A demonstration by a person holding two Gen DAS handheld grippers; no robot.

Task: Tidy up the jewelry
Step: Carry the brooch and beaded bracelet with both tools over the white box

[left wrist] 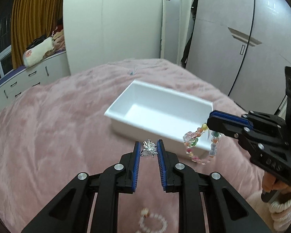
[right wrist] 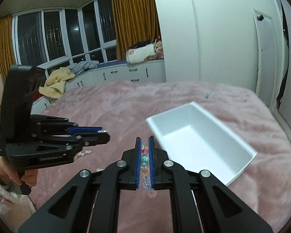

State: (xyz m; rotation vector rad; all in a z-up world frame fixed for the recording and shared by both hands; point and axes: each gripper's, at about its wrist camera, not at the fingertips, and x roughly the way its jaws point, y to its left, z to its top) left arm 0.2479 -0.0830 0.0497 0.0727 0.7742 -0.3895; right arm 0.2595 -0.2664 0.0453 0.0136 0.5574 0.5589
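A white open box (left wrist: 161, 114) sits on the pink bed cover; it also shows in the right wrist view (right wrist: 199, 139). My left gripper (left wrist: 149, 145) is shut on a silver sparkly ring (left wrist: 149, 148), held above the cover just before the box's near wall. It shows from the side in the right wrist view (right wrist: 104, 133). My right gripper (right wrist: 145, 139) is shut on a colourful beaded bracelet (right wrist: 145, 163). In the left wrist view the right gripper (left wrist: 210, 119) holds the bracelet (left wrist: 199, 143) hanging over the box's near right corner.
A pale beaded bracelet (left wrist: 153, 222) lies on the pink bed cover (left wrist: 58, 126) under my left gripper. Small beads (right wrist: 84, 153) lie on the cover. A thin necklace (left wrist: 132, 71) lies beyond the box. Wardrobes, a mirror and a window seat surround the bed.
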